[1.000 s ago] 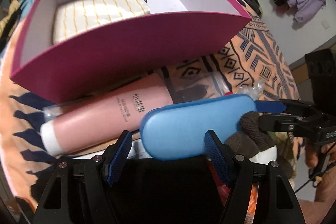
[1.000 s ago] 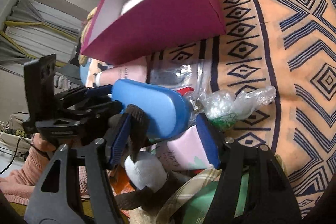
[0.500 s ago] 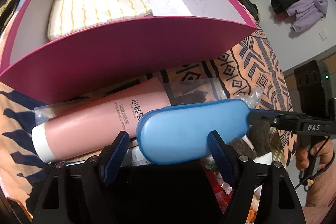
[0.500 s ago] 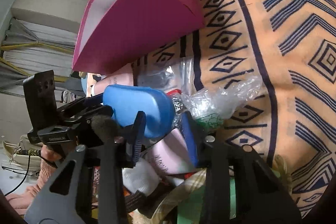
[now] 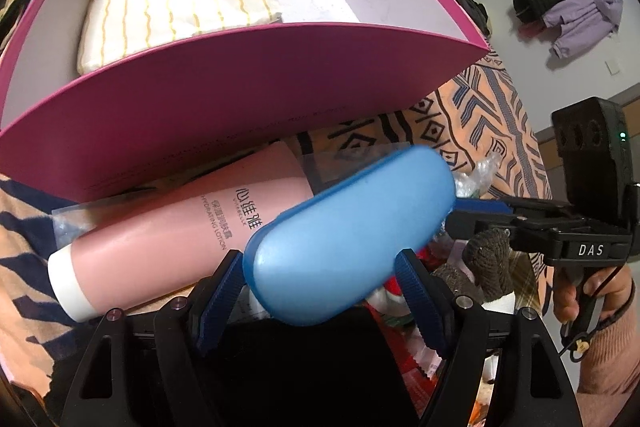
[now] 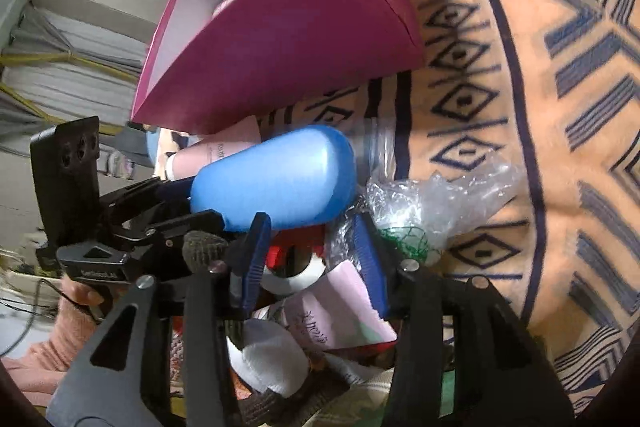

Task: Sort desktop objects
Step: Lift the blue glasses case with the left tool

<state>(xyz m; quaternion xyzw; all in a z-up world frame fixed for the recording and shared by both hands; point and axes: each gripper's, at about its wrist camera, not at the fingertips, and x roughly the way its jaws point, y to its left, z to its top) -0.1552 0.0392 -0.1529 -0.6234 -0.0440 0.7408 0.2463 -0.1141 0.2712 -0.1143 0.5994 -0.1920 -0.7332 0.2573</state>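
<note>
A blue oval case is clamped in my left gripper, its far end tilted up over the clutter. In the right wrist view the same case sticks out of the left gripper. Behind it lies a pink lotion bottle against the magenta box, which holds a yellow-striped pouch. My right gripper hovers half open over a red and white item in the pile, just below the case's end.
Crumpled clear plastic, a pink packet and a brown knit piece crowd the pile by the grippers. An orange patterned cloth covers the surface to the right. A hand holds the right gripper.
The left gripper has closed in on the blue case and raised it, tilting its far end up. The right gripper's jaws narrowed from wide open and shifted under the case's end.
</note>
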